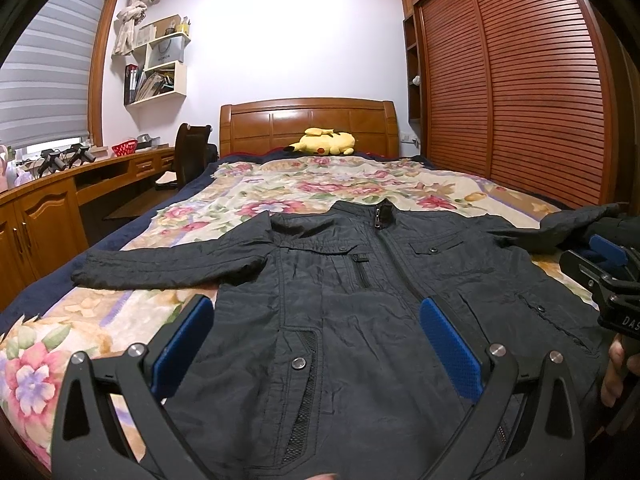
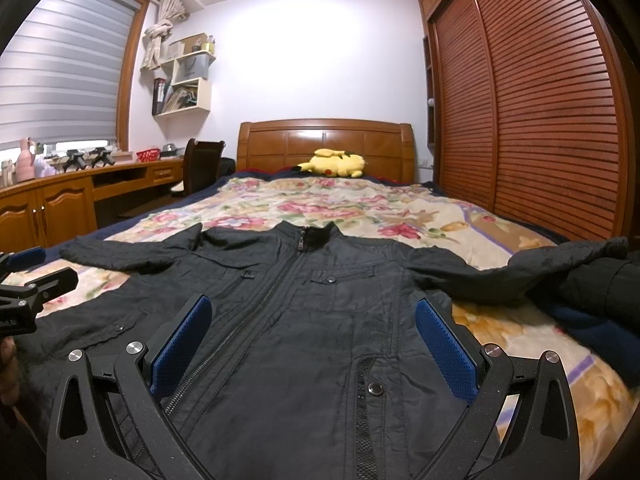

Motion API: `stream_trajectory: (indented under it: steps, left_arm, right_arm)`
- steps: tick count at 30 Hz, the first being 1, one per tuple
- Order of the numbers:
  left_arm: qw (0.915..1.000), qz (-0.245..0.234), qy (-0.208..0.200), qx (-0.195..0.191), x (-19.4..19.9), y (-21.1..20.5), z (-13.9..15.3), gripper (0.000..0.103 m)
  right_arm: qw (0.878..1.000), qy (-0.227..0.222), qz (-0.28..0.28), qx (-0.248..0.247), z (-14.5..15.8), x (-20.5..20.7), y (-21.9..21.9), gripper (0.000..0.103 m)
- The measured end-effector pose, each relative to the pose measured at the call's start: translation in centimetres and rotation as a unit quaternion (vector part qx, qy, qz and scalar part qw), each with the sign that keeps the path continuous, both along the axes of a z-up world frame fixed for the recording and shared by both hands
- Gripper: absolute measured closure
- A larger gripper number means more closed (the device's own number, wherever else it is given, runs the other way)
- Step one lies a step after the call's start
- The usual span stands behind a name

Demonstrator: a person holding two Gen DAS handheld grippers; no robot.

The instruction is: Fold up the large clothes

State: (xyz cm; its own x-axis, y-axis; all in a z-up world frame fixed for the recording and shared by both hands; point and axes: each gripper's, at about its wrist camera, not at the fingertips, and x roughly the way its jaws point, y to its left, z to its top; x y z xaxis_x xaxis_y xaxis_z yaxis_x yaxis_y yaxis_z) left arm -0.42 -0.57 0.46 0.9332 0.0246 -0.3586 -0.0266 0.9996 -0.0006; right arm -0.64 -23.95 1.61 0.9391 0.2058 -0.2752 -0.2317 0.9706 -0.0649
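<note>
A black zip-up jacket (image 1: pixel 340 288) (image 2: pixel 312 312) lies front-up and spread flat on the floral bedspread (image 1: pixel 320 184), collar toward the headboard, both sleeves stretched out sideways. My left gripper (image 1: pixel 316 312) hovers open above the jacket's lower left front, its blue pads (image 1: pixel 188 336) wide apart with nothing between them. My right gripper (image 2: pixel 312 312) stands open above the lower right front. In the left wrist view the right gripper (image 1: pixel 600 264) shows at the right edge, held by a hand. The left gripper (image 2: pixel 28 276) shows at the left edge of the right wrist view.
More dark clothing (image 2: pixel 600 300) is piled at the bed's right side by the jacket's sleeve end. A yellow plush toy (image 1: pixel 324 142) lies near the wooden headboard (image 1: pixel 308 120). A wooden desk (image 1: pixel 48 196) and chair (image 1: pixel 188 156) stand left; a slatted wardrobe (image 1: pixel 520 80) lines the right.
</note>
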Motion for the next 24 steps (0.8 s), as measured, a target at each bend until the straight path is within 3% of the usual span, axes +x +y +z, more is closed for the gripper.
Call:
stream_trajectory:
  steps: [24]
  left_arm:
    - [1.0000,0.001,-0.005,-0.001,-0.33,-0.02,0.31,0.000]
  right_arm:
    - [1.000,-0.001,-0.001,0.003,0.33,0.14,-0.24,0.000]
